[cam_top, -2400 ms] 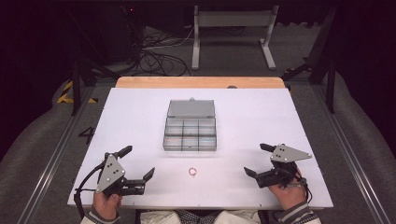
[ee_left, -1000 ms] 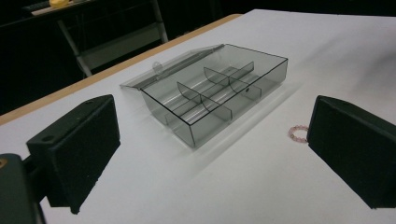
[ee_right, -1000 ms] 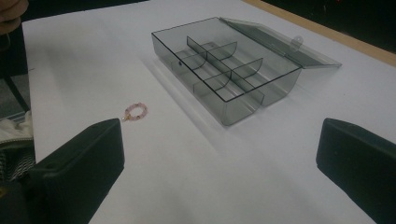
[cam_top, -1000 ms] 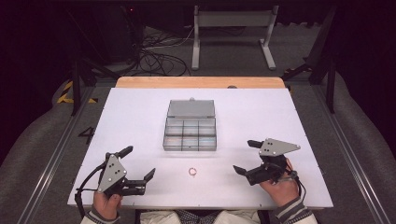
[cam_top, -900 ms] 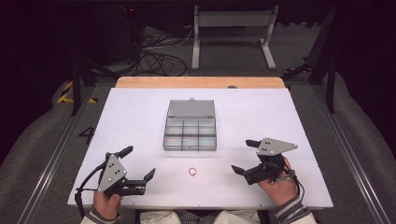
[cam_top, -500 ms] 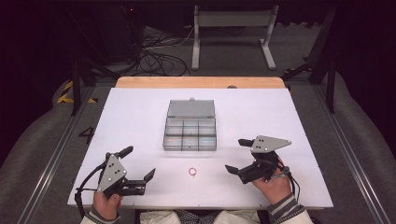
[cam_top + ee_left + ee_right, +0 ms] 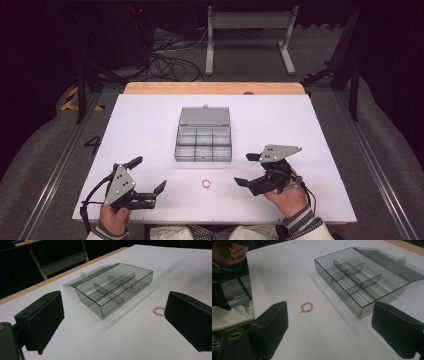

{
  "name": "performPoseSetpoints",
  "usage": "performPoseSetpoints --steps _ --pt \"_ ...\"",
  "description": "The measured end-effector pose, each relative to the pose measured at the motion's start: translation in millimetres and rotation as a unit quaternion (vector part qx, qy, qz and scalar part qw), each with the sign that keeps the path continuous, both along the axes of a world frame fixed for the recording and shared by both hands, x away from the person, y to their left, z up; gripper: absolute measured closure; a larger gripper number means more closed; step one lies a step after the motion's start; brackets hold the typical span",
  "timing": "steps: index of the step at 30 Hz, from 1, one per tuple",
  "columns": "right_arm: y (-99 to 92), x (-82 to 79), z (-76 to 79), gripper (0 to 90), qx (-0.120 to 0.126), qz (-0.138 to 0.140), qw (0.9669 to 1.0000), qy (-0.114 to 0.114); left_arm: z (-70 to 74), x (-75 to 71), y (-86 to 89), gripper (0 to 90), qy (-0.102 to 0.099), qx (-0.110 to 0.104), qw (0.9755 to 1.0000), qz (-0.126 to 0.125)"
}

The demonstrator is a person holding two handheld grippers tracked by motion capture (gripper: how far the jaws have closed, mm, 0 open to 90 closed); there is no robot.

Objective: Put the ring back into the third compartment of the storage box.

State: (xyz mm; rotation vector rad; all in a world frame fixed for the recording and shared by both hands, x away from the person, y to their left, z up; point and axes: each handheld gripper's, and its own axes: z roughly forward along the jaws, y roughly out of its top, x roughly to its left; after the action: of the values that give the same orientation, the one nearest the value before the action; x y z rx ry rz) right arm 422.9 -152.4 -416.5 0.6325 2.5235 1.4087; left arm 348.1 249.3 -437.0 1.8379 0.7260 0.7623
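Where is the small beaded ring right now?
In the high view the beaded ring lies on the white table, just in front of the open compartment box, between the two grippers and nearer the right gripper.

The person is wearing light cream sleeves ending in grey-and-white striped knit cuffs, and is carrying a black two-jaw claw in each hand. The left claw [image 7: 147,176] and the right claw [image 7: 246,170] are each wearing a grey three-cornered plate dotted with small dark screw holes, while a thin black cable is looping away from each body. Up close, the jaws are showing as blocky matte-black pads, with a brass-coloured ring sitting near the base of one
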Motion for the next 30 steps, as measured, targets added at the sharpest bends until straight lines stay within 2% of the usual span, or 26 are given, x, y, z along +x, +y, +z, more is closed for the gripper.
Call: performPoseSetpoints --steps 3,7,11,30 --pt "6.0 2.4 -0.5 19.3 -0.006 0.002 0.9999 0.016 -0.4 0.0 -0.5 3.2 0.004 -0.005 1.0 0.0" --pt "13.5 7.1 -1.8 23.6 -0.014 0.005 0.999 0.042 0.0 0.0 -0.1 3.2 0.002 -0.001 1.0 -0.001" --pt "21.2 11.0 -2.8 26.4 -0.021 0.009 0.9981 0.056 -0.4 -0.2 -0.6 3.2 0.005 -0.004 1.0 -0.001" --pt "64.2 22.1 -17.9 37.4 -0.069 0.03 0.9947 0.071 -0.3 -0.3 -0.8 3.2 0.005 -0.003 1.0 -0.003"
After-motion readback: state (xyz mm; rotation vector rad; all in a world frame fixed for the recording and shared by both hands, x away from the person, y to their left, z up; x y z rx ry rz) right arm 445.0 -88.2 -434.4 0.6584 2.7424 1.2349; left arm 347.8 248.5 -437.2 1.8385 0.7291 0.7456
